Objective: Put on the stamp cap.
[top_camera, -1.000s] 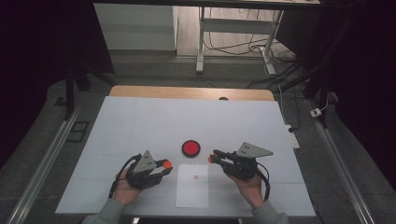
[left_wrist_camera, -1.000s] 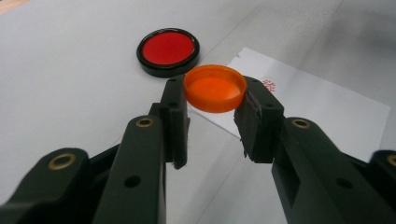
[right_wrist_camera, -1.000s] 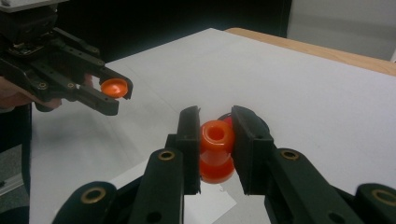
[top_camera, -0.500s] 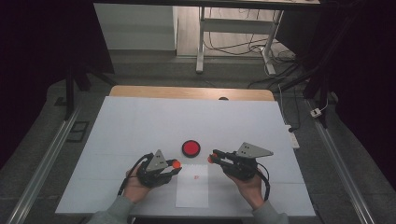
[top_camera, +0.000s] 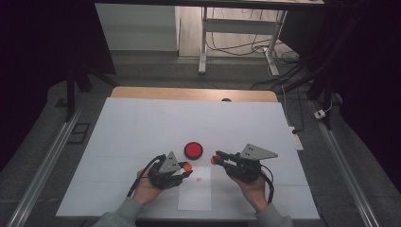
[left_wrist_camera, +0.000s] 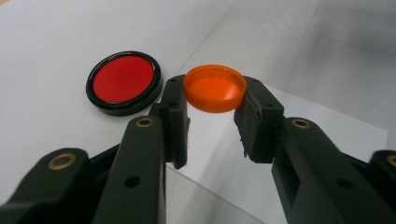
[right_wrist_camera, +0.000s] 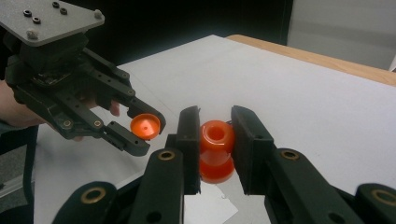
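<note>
1. Orange cap [left_wrist_camera: 215, 87] sits clamped between the pads of the left gripper [top_camera: 185, 168], above the white sheet [top_camera: 195, 198], just right of the red disc [top_camera: 193, 150] in the high view.
2. Change from a second ago: left hand [top_camera: 150, 185] and its gripper have shifted rightward across the table, toward the sheet and the right gripper [top_camera: 216, 159]; the gap between the two grippers is narrower. Right hand [top_camera: 251, 185], disc and sheet lie as before.
3. Cap orientation: a shallow round piece, short axis roughly level; its hollow face points toward the right gripper, as the right gripper view shows [right_wrist_camera: 145, 126].
4. Orange spool-shaped piece [right_wrist_camera: 216, 150] is gripped at its waist by the right gripper; its long axis runs along the jaws, bore end facing outward toward the cap.
5. The two orange parts are near each other, not touching.
</note>
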`<state>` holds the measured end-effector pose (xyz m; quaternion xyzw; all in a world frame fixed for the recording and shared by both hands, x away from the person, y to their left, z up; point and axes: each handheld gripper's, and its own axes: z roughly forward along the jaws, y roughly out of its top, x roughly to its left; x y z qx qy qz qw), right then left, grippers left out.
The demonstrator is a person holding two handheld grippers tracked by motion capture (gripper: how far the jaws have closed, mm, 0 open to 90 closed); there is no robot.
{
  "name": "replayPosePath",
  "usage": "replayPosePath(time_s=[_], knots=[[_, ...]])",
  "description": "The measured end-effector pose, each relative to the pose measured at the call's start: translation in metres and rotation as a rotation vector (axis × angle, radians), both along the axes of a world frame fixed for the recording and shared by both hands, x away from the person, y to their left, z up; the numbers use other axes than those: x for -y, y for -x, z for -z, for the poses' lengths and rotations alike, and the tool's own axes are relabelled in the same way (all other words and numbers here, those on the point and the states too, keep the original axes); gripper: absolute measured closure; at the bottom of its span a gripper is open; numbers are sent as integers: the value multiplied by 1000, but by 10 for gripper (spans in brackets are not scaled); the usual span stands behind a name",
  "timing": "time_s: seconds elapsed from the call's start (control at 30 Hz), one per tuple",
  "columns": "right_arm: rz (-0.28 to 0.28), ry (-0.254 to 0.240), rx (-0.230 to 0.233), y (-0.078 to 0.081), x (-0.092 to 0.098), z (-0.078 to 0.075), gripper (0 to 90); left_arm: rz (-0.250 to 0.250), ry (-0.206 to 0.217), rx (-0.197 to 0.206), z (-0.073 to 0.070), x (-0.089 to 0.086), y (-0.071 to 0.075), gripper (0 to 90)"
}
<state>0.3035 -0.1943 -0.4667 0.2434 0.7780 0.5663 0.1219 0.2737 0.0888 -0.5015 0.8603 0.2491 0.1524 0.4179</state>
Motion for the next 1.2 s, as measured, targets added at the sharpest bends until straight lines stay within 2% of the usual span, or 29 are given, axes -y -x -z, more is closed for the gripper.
replayPosePath(time_s=[0.6,1.2], knots=[[-7,-9,3,1,-2,-1,732,43,6,-11,1,22,-6,653],[-28,-8,-1,3,-8,1,732,71,-5,-20,5,38,-8,652]])
